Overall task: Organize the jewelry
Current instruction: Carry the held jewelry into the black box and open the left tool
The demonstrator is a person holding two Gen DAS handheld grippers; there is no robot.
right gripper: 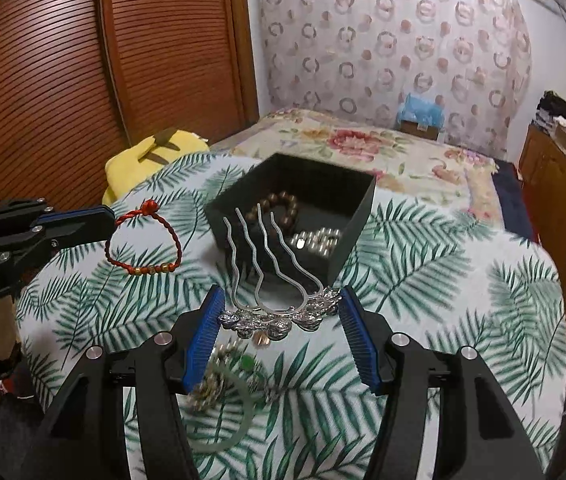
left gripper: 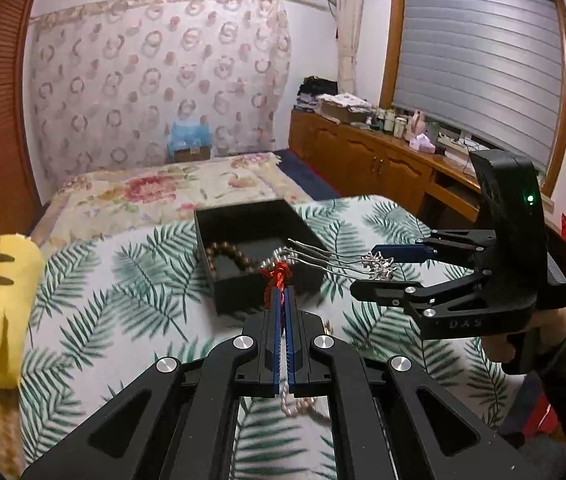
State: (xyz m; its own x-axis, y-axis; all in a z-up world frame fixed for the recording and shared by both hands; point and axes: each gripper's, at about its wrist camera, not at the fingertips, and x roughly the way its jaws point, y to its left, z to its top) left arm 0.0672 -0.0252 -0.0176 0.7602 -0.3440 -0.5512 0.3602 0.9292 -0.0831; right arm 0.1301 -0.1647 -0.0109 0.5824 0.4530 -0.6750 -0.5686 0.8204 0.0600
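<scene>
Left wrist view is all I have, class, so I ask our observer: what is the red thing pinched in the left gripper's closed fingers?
Observer: A red braided bracelet with gold-coloured beads. It hangs as a full loop from the left gripper.
Operator: How does the right gripper grip the comb?
Observer: The right gripper clamps the silver hair comb across its ornamented head. The four wavy prongs point toward the black box.
Operator: Is anything under it?
Observer: A pale green bangle, blurred, lies on the leaf-print cloth below the pads.
</scene>
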